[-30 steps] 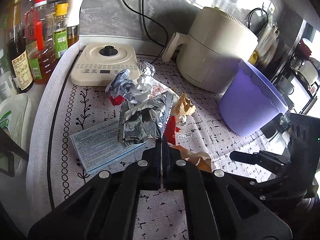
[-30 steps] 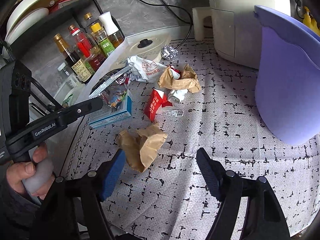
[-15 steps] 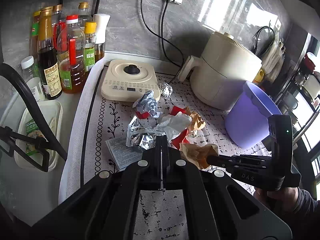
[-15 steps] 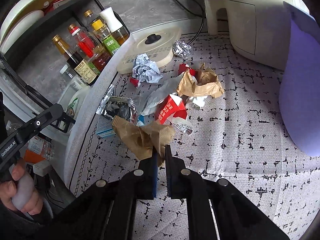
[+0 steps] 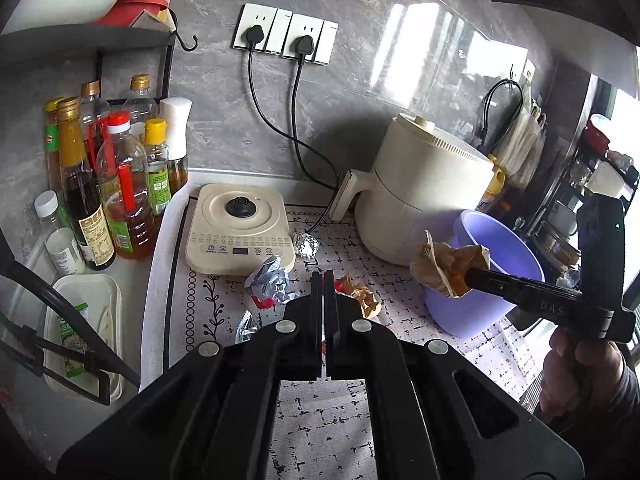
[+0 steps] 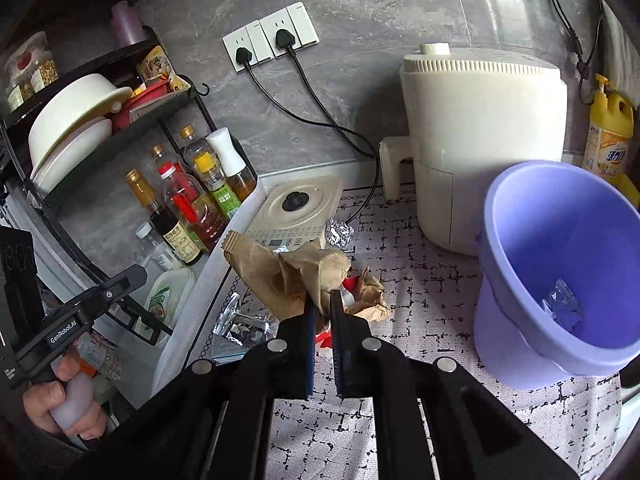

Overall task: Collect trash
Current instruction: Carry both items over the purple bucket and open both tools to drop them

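My right gripper is shut on a crumpled brown paper bag and holds it in the air to the left of the purple bin; in the left wrist view the bag hangs at the bin's rim. The bin holds a clear wrapper. My left gripper is shut and empty, raised above the mat. Trash lies on the mat: a foil ball, a grey crumpled wrapper, brown paper, a silver foil packet.
A cream induction cooker and a cream air fryer stand at the back with cords to wall sockets. Oil and sauce bottles stand left beside a rack. A yellow detergent bottle stands behind the bin.
My right gripper closed on the brown paper bag and lifted it off the mat toward the purple bin. My left gripper, shut throughout, rose and pulled back from the trash pile.
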The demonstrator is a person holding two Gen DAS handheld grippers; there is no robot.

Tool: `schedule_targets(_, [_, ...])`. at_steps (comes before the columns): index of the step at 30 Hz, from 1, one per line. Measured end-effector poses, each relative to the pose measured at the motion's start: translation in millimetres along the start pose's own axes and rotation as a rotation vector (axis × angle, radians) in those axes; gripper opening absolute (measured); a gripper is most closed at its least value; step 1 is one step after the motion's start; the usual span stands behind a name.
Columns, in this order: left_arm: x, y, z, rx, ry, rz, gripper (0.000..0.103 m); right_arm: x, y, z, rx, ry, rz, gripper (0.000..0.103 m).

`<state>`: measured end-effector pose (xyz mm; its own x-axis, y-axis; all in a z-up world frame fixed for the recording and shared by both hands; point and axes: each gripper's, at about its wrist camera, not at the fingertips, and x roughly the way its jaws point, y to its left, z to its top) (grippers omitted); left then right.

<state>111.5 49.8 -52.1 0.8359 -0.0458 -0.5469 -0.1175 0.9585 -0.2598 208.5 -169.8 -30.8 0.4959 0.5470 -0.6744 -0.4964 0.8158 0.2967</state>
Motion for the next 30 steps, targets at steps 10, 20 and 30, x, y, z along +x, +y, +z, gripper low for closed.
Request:
schedule_targets(10, [1.8, -31.7, 28.0, 0.063, -0.054, -0.077, 0.002, -43.9, -36.7, 30.1, 0.045, -0.113, -0.092, 0.008])
schedule_targets(20, [29.8, -64.6, 42.0, 0.152, -0.045, -0.161, 0.002, -69.4, -87.6, 42.4, 0.127, -0.162, -0.224, 0.009])
schedule_targets(30, [61.5, -111.5, 47.0, 0.219, -0.009, -0.251, 0.002, -92.4, -130.9, 33.5, 0.215, -0.210, -0.333, 0.061])
